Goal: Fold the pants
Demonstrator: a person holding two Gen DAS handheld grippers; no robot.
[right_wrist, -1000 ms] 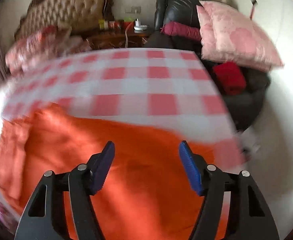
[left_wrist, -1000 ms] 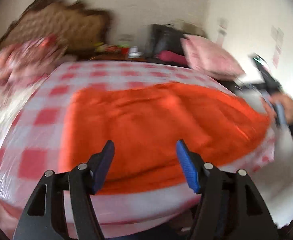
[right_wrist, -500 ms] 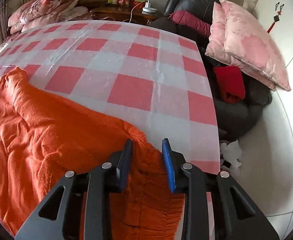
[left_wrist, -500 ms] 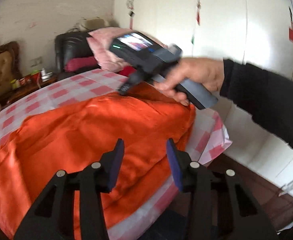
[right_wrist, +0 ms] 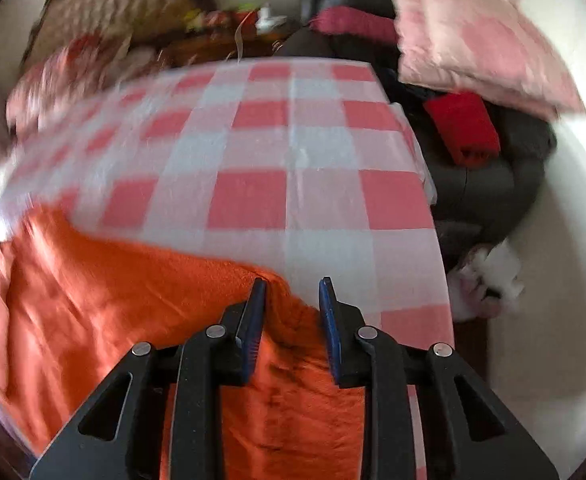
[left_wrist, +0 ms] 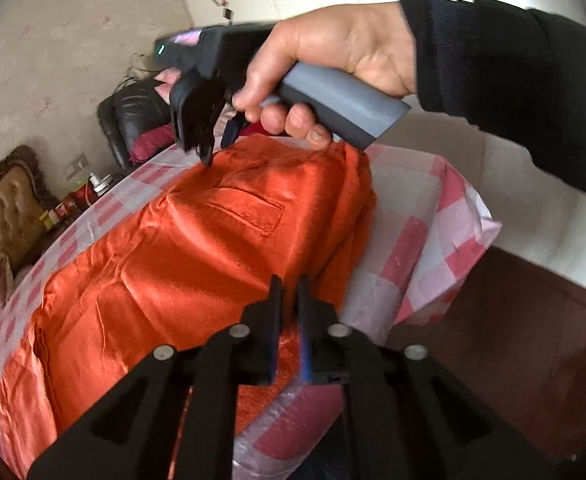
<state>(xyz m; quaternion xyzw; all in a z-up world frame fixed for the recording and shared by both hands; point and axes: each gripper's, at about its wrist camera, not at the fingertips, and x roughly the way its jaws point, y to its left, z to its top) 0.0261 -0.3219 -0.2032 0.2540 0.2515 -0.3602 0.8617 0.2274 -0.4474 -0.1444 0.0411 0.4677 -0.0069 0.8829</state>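
Observation:
Orange fleece pants (left_wrist: pixel 197 264) lie spread on a bed under a red-and-white checked cover (left_wrist: pixel 425 216). My left gripper (left_wrist: pixel 289 280) is at the near right corner of the pants, jaws almost together with orange cloth pinched between them. A hand (left_wrist: pixel 333 52) in a black sleeve holds my right gripper (left_wrist: pixel 217 148) down at the far right corner. In the right wrist view, the right gripper (right_wrist: pixel 291 280) has its jaws closing, with a bunched ridge of the pants (right_wrist: pixel 113 300) filling the gap between the pads. The checked cover (right_wrist: pixel 293 152) stretches beyond.
A black leather sofa (right_wrist: pixel 493 184) with pink cushions (right_wrist: pixel 473 28) and a red bundle (right_wrist: pixel 461 128) stands past the bed's right edge. A tufted headboard (left_wrist: pixel 5 208) and a cluttered nightstand (left_wrist: pixel 81 192) are at the far end. Dark floor (left_wrist: pixel 513 320) lies right of the bed.
My left gripper swung right along the near edge to the pants' corner and closed on the cloth. The right gripper's jaws narrowed around the far corner.

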